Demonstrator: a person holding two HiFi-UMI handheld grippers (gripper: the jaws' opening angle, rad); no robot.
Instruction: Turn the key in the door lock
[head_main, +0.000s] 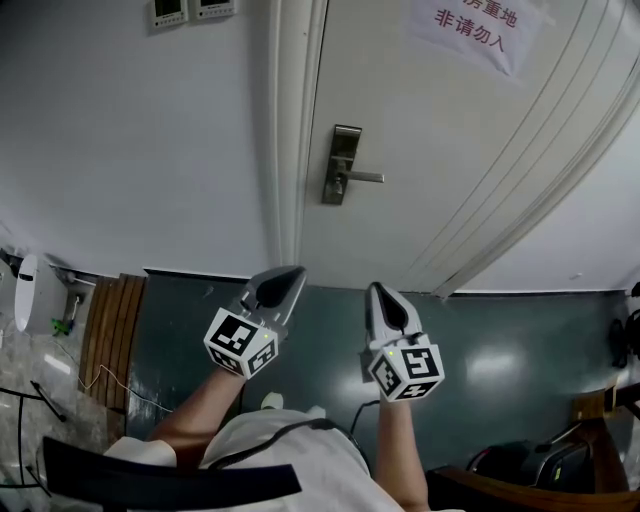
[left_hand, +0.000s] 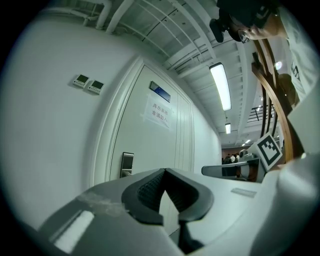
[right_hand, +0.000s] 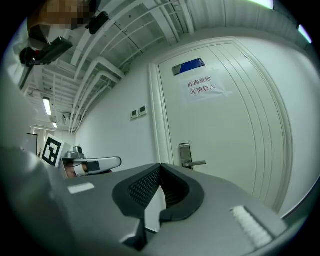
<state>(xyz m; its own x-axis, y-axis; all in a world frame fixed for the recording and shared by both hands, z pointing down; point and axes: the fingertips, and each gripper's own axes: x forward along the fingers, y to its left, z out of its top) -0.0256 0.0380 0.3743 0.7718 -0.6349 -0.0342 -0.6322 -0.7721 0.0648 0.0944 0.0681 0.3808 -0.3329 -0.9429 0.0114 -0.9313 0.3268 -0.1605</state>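
Observation:
A white door carries a metal lock plate with a lever handle that points right. No key can be made out at this distance. My left gripper and right gripper are held side by side, well short of the door, and both point level at it. Their tips meet, with nothing between them. In the left gripper view the left gripper faces the lock plate. In the right gripper view the right gripper sits left of the lock plate and handle.
A paper notice with red characters hangs high on the door. Two wall panels sit left of the door frame. A wooden slatted bench stands at the left and a wooden chair at the right. The floor is dark.

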